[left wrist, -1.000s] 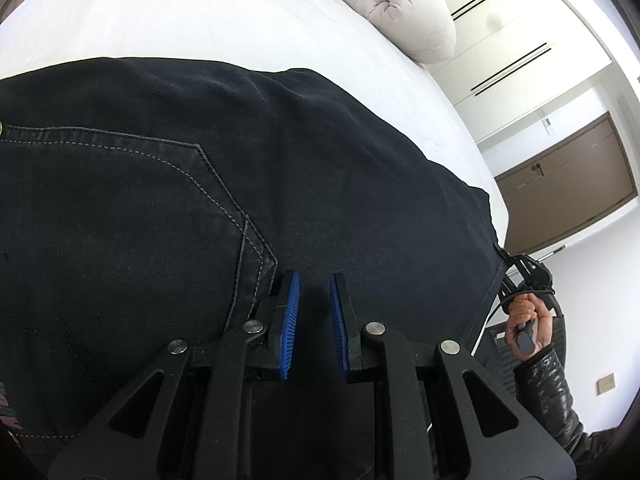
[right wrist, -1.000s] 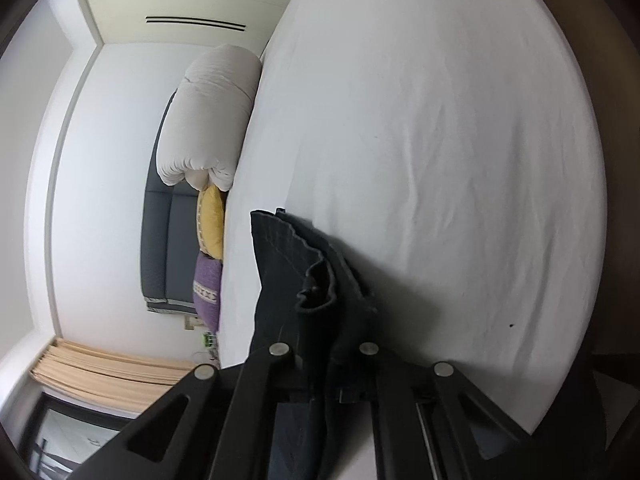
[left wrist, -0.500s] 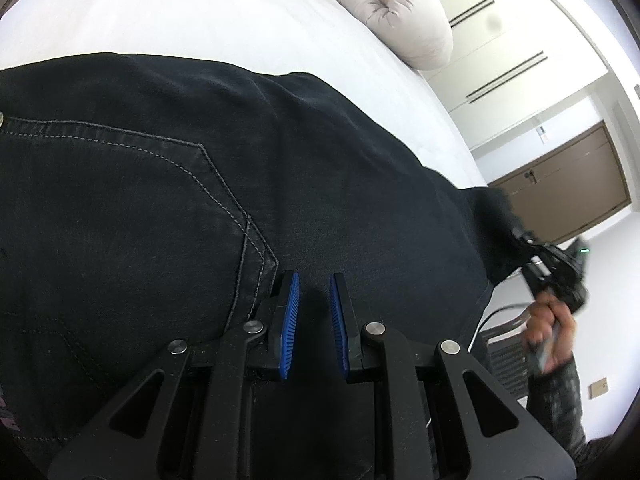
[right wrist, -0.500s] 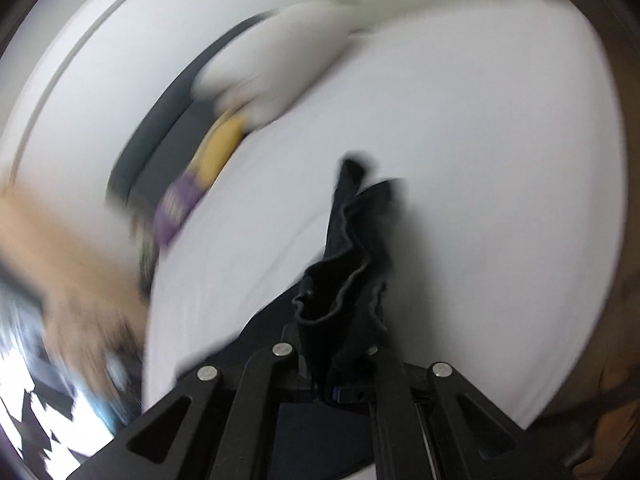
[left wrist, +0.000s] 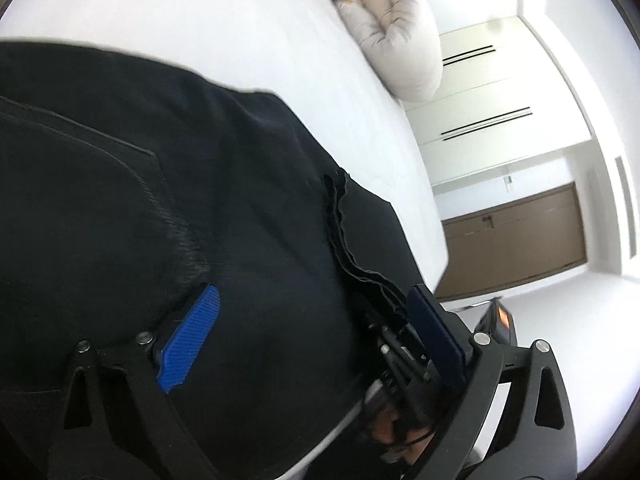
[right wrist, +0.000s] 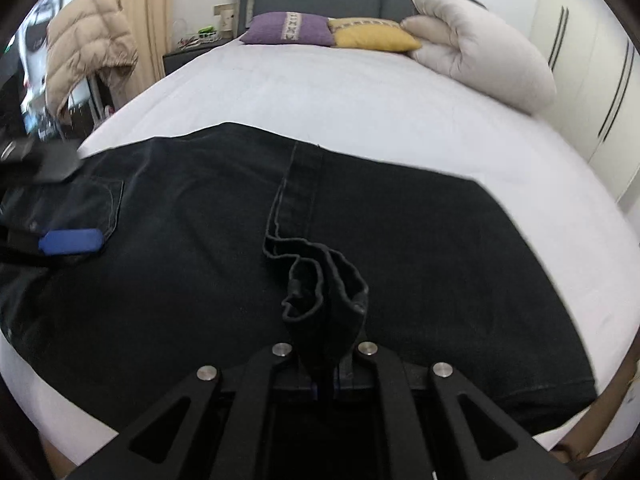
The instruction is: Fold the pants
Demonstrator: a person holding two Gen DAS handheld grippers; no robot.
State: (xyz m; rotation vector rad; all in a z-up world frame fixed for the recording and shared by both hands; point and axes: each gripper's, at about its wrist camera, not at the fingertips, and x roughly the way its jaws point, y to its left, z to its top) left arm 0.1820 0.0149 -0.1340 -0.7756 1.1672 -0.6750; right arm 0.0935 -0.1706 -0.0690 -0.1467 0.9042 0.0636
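Two grippers over the black pants [right wrist: 400,248], which lie spread across the white bed [right wrist: 360,96], filling the lower half of the right wrist view. My right gripper [right wrist: 326,368] is clenched on a bunched wad of hem cloth [right wrist: 324,292]; the folds rise from between the jaws toward 12 o'clock, and a seamed edge runs on from them up to the far border of the pants. My left gripper [left wrist: 316,340] is released, jaws spread wide, one blue pad [left wrist: 190,336] lying on the denim near a stitched pocket. In the right wrist view that same pad sits at 9 o'clock beside the pocket corner. In the left wrist view the gathered hem runs toward 5 o'clock, where the right gripper holds it. At 12 o'clock: a purple pillow [right wrist: 286,28], a yellow pillow [right wrist: 372,34], a rolled white duvet [right wrist: 480,48] toward 1 o'clock. Beige jacket [right wrist: 90,44] hangs at 10 o'clock.
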